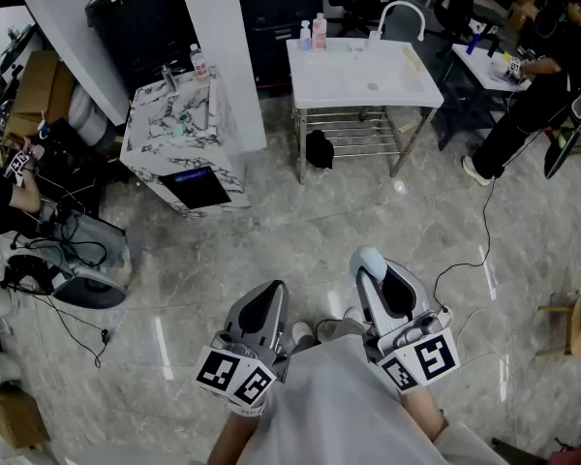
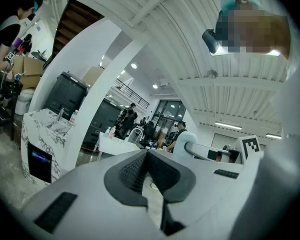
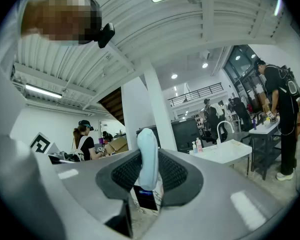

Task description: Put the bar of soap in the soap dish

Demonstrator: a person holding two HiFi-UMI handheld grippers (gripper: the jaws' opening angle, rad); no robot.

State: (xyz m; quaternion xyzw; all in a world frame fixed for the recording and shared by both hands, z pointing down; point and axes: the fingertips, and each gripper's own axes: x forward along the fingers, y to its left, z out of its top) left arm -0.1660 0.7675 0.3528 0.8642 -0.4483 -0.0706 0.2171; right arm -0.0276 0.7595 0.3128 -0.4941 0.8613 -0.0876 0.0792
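Far left stands a marble-patterned washstand point(image 1: 174, 134), and nearer the left claw point(image 2: 147, 156) is held level, its jaws pressed together with nothing between them. Beside it the right claw point(image 1: 376, 277) is clamped on the bar of soap point(image 3: 148, 156), a smooth, pale blue, rounded slab standing on edge between the dark ribbed pads point(image 3: 177, 174), its top end poking past the tips. It is well apart from the white surface point(image 1: 363, 80) beyond, where what look like two small bottles point(image 1: 313, 33) stand at the back left corner.
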